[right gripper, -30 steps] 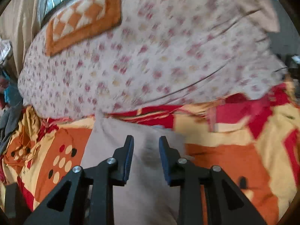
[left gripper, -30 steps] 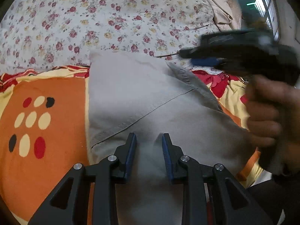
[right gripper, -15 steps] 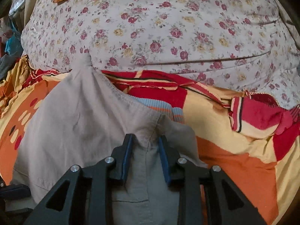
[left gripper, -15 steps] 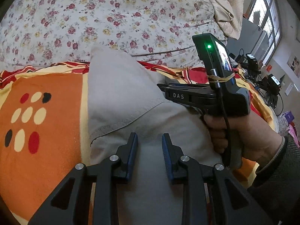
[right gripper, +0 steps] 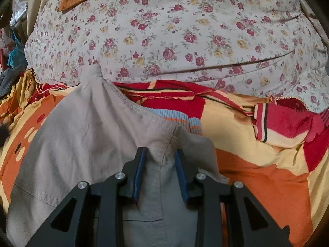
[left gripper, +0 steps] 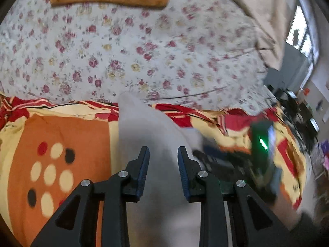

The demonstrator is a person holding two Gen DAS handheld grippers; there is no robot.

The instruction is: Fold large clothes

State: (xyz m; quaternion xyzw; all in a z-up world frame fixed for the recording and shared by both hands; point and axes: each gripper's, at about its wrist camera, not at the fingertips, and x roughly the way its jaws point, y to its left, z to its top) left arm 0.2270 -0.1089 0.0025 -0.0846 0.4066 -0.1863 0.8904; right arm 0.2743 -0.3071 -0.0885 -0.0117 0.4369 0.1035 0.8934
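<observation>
Grey trousers [right gripper: 86,135] on patterned blanket [right gripper: 257,177] on bed, below floral quilt [right gripper: 185,30]. Since half second back: left view swung, now motion-blurred; right view unchanged. Suggests fold under way, not finished. Right gripper [right gripper: 160,171] pinching bunched crotch seam. Left gripper [left gripper: 163,171] narrowly spread over grey cloth; grip cannot tell. Striped garment [right gripper: 185,121] under trousers visible only in right view; right gripper handle with green light only in left view.

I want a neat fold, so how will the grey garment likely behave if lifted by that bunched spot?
The grey garment will probably sag: it already drapes and peaks over the blanket. The stitched seam looks firmer, so the right gripper, with fabric bunched between its pads, may hold well. It seems light, likely to drag rather than slide cleanly.
</observation>
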